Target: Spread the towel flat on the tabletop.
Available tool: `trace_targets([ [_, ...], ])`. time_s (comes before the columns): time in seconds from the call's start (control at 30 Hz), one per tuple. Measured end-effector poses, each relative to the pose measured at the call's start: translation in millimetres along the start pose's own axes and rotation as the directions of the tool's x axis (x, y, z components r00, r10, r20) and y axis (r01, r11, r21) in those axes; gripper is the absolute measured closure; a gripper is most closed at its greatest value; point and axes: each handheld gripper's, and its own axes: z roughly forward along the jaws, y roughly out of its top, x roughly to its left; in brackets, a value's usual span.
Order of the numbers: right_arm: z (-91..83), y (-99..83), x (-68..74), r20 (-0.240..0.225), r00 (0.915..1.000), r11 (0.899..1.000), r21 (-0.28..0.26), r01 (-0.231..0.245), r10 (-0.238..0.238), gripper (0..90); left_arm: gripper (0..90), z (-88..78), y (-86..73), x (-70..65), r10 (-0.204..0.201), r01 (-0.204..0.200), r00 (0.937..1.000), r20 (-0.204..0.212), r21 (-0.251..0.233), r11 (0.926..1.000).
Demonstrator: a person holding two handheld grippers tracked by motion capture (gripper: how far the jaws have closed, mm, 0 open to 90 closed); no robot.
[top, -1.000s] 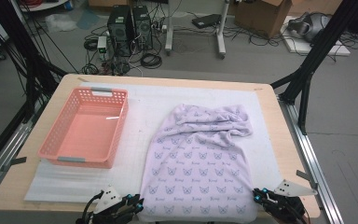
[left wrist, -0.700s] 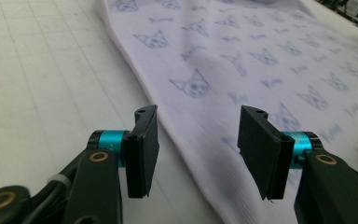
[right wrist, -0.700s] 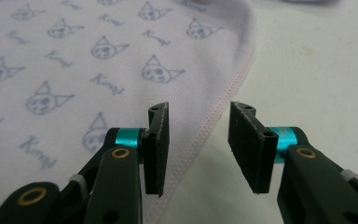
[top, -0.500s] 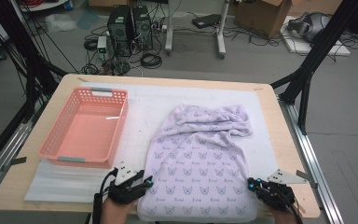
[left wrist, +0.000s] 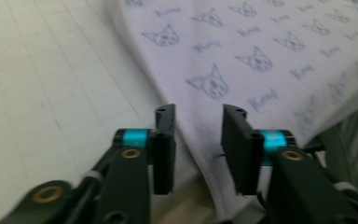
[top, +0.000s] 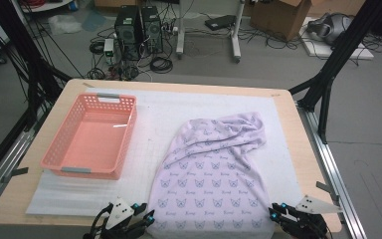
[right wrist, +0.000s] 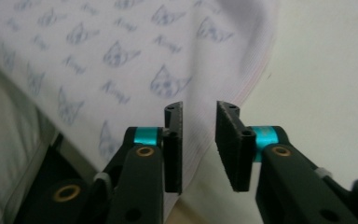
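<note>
Both grippers, left (top: pixel 147 219) and right (top: pixel 273 213), fingers just spreading with nothing pinched, are flanking the lilac cat-print cloth (top: pixel 214 177) at the counter's six o'clock edge, probably about to pinch its near corners.

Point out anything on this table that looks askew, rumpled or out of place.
The lavender cat-print cloth is not spread flat: its far end is bunched into folds, and its near edge hangs over the table's front edge. The pink basket sits squarely and empty. Nothing looks spilled or damaged.
</note>
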Motion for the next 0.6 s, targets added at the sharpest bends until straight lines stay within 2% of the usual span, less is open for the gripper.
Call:
trace_targets([
  [0.03,0.9,2.0,-1.5,0.01,0.9999,1.0,-0.012,-0.01,0.01,69.1,55.2,3.0,2.8,3.4,-0.014,0.014,0.9999,0.01,-0.012,0.9998],
  [0.1,3.2,6.0,-4.4,0.036,0.9992,0.999,-0.032,-0.014,0.015,69.1,50.0,8.9,8.3,8.6,-0.031,0.031,0.9995,0.004,-0.024,0.9992],
  [0.33,8.9,14.1,-12.2,0.124,0.9921,0.998,-0.064,-0.009,0.017,71.6,50.2,29.8,34.0,25.6,-0.053,0.053,0.9985,0.013,-0.043,0.9977],
  [0.5,12.8,19.1,-27.4,0.178,0.9819,0.996,-0.075,-0.053,0.066,75.9,50.6,46.1,46.7,34.3,-0.066,0.066,0.9975,0.028,-0.031,0.9973],
  [0.6,20.0,24.0,-36.4,0.177,0.98,0.994,-0.072,-0.08,0.092,77.4,50.7,54.5,51.3,36.5,-0.053,0.053,0.9978,0.04,-0.018,0.9984],
])
